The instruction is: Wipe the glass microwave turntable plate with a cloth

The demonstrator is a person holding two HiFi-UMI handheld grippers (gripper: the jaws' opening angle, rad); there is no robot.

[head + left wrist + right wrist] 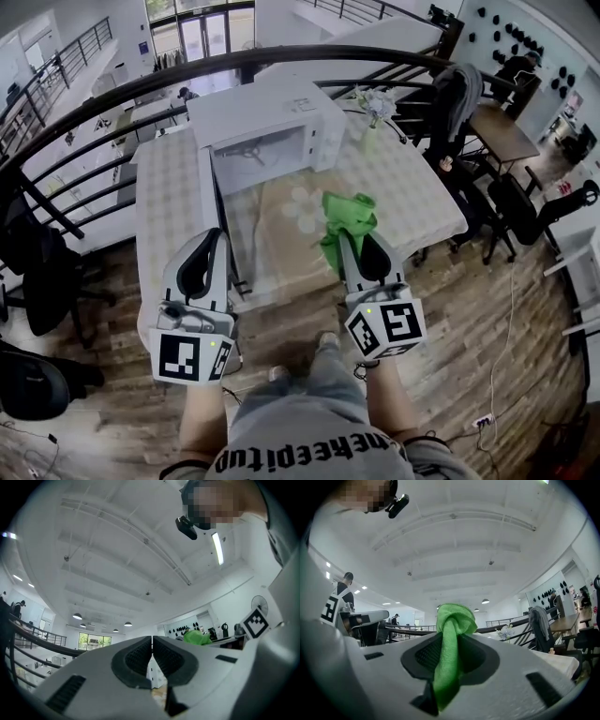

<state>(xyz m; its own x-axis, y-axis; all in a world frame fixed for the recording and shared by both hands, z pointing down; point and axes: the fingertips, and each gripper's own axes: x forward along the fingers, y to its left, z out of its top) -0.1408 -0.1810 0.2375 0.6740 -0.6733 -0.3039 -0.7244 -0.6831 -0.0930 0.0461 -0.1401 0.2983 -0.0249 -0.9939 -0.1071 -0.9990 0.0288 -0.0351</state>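
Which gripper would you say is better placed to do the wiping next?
Right. The right gripper is shut on the green cloth, in front of the open microwave. The left gripper is shut on nothing.

- Table: near and right stretches bare; open from the front edge.
- Microwave: fills the back left; cavity open to the front.
- Door: swung out toward the near edge, walling the left side; left claw just beside it.
- Plate: faint, flat before the cavity.
- Vase: back right, beside the microwave.
- Railing: behind the table.
- Right claw, clamping cloth: above the bare near stretch.
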